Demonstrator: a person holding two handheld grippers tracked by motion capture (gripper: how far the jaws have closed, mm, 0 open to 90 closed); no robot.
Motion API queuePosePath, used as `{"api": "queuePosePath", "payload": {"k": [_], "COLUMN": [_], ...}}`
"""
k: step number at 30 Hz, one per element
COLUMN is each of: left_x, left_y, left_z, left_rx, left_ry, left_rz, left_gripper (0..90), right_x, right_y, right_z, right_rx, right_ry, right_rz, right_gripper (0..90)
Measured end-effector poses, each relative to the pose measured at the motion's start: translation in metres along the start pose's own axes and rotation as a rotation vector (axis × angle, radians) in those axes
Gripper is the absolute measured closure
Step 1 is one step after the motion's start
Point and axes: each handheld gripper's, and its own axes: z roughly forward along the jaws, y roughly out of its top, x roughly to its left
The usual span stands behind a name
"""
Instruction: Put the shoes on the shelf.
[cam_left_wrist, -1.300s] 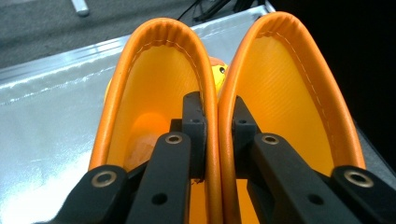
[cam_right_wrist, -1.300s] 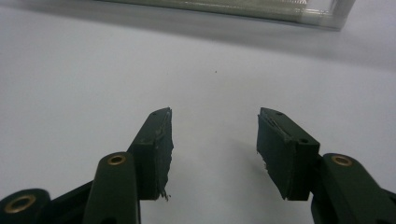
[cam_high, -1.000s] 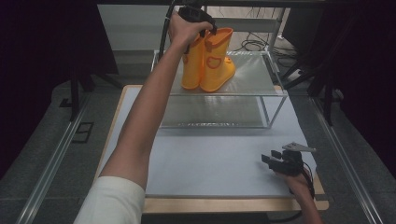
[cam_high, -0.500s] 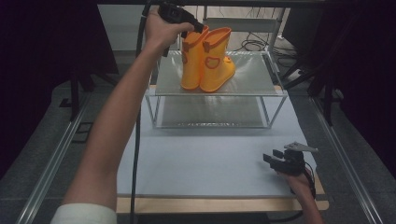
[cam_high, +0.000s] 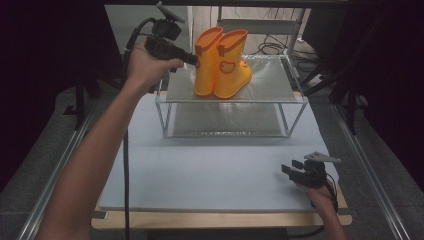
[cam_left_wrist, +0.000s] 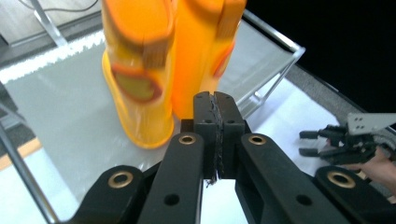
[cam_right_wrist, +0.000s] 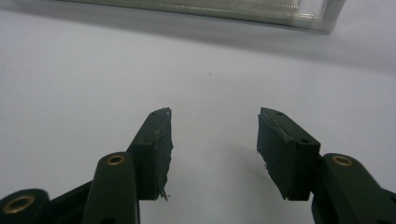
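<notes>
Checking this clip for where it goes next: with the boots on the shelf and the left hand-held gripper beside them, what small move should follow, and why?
Probably draw the left hand-held gripper back toward the person. Its jaws are shut on nothing, and the orange boots stand upright as a pair on the top of the wire shelf, apparently placed. The right hand-held gripper rests open on the table.

A pair of orange rubber boots (cam_high: 221, 62) stands upright, side by side and touching, on the top shelf (cam_high: 270, 85) of a small metal rack. Each shows a reddish oval patch.
</notes>
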Motion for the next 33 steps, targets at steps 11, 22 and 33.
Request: {"api": "queuePosePath", "payload": {"k": [11,22,33], "left_x": [0.028,0.052,0.064], "left_y": [-0.043,-0.059,-0.053], "left_z": [0.022,0.055,0.069], "left_rx": [0.046,0.073,0.084], "left_ry": [0.020,0.049,0.065], "left_rz": [-0.059,-0.094,-0.123], "left_gripper": [89.2,89.3,89.4], "right_x": [0.000,-0.003,-0.006], "right_y": [0.000,-0.002,-0.003], "right_z": [0.001,0.000,0.000], "right_rx": [0.002,0.002,0.006], "right_ry": [-0.003,-0.008,-0.012], "right_rz": [-0.001,0.008,0.019], "right_gripper": [45.1,45.1,45.1]}}
